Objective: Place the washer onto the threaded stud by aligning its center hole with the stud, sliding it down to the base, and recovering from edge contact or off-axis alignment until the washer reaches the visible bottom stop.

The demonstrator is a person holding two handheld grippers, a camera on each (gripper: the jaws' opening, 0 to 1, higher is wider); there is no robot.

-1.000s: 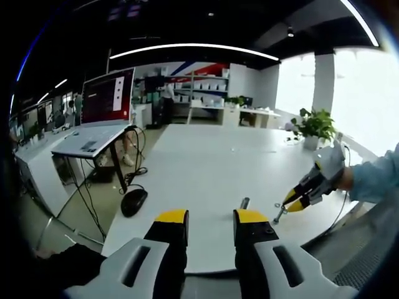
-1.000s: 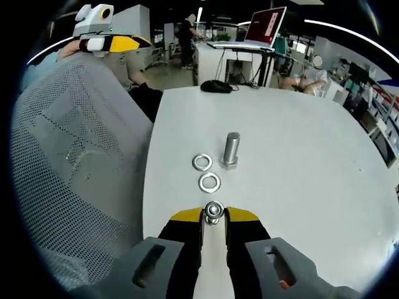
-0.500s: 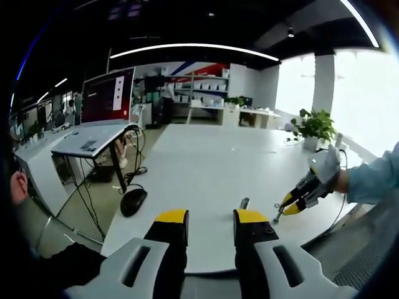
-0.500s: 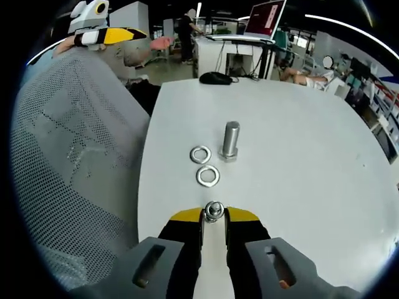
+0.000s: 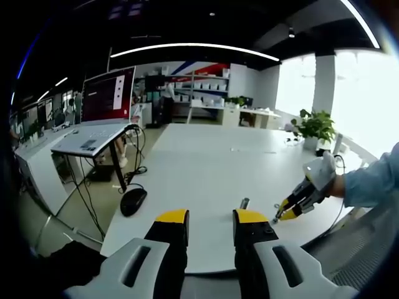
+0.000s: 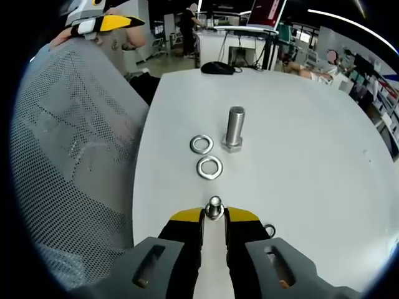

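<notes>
right gripper [image 6: 214,215] pinches a washer [image 6: 214,207] by its rim, short of the stud [image 6: 234,128] — thin, stiff, light, likely slippery; left gripper [image 5: 211,225] jaws spread, holding nothing.

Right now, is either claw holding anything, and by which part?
The right claw pinches a washer by its rim, edge-on. The left claw holds nothing.

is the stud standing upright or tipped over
Upright. In the right gripper view the threaded stud stands on its hex base on the white table, its shaft pointing straight up.
</notes>
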